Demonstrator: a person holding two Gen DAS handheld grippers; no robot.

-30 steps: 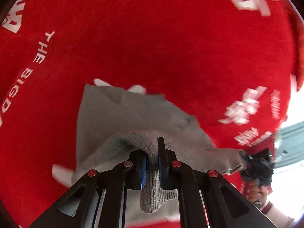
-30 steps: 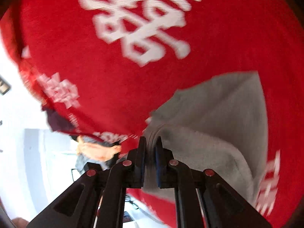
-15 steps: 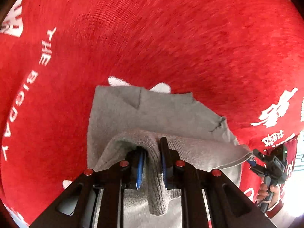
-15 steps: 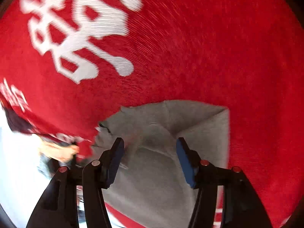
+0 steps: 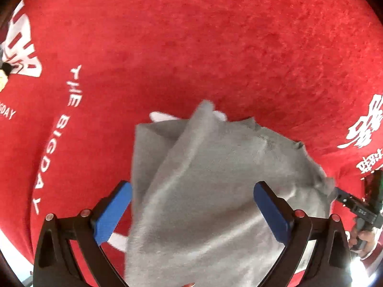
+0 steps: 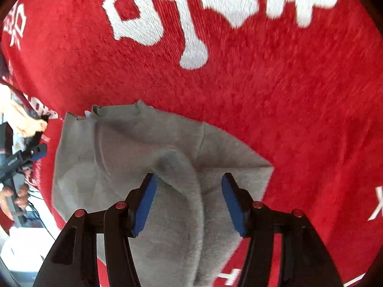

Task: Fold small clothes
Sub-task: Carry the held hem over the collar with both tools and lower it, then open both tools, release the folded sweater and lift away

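Your left gripper (image 5: 191, 205), clamped on a gray fold a second ago, is opening wide with the gray garment (image 5: 215, 191) loose between its blue pads (image 5: 112, 215), gripping nothing. Your right gripper (image 6: 189, 201), also shut before, now stands half open astride a raised ridge without pressing it. The garment lies on the red printed cloth (image 5: 191, 47), unobstructed; no containers are visible.

Plain grey garment (image 5: 215, 181) with a ribbed band, bright red cloth (image 5: 215, 47) printed with white lettering and characters, black grippers with blue pads (image 5: 270, 210) and small red screws
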